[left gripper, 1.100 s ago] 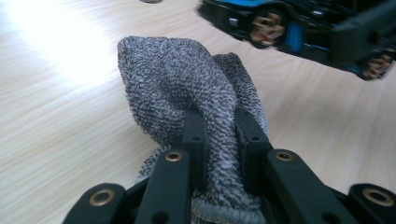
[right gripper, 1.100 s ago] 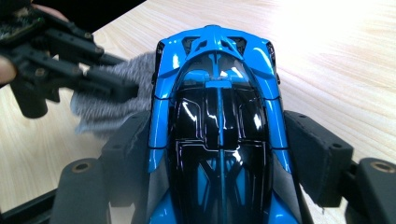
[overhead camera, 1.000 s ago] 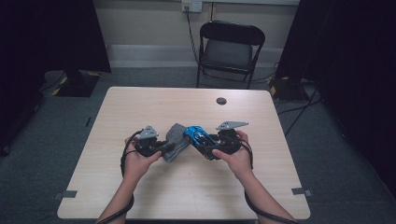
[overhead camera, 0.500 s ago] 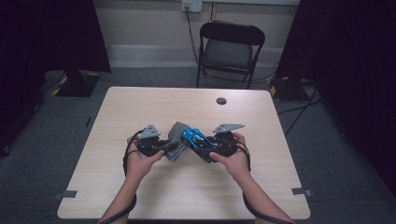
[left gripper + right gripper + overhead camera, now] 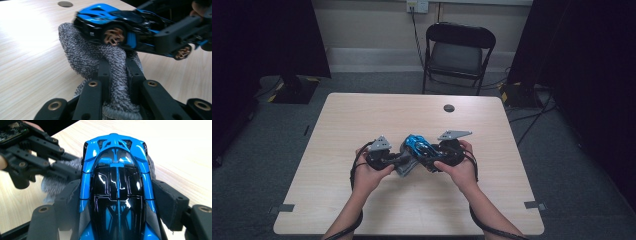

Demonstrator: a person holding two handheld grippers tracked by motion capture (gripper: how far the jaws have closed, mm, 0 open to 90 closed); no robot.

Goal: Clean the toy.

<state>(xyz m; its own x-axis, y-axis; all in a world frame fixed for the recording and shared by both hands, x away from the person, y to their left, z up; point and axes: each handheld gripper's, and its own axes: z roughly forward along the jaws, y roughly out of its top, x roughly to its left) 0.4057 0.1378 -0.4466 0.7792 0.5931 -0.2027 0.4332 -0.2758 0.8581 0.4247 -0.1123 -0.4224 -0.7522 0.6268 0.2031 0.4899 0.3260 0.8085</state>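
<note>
A blue and black toy car [image 5: 416, 145] is held above the middle of the table, with my right gripper [image 5: 427, 157] shut on its sides. In the right gripper view the car [image 5: 117, 182] lies lengthwise between the pads of the right gripper [image 5: 117, 192]. My left gripper [image 5: 117, 67] is shut on a grey knitted cloth [image 5: 85, 57], which bulges up against the car's [image 5: 105, 17] underside by a gold wheel. In the high view the cloth [image 5: 406, 167] hangs below the car, between the left gripper [image 5: 399, 160] and the right one.
The pale wooden table [image 5: 362, 115] has a round black grommet [image 5: 449, 108] near its far edge. A black folding chair [image 5: 457, 50] stands behind the table. Cables trail from both grippers along the person's forearms.
The two hands have edged slightly closer together, and the car has shifted a little to the left. Both grips hold as before.
</note>
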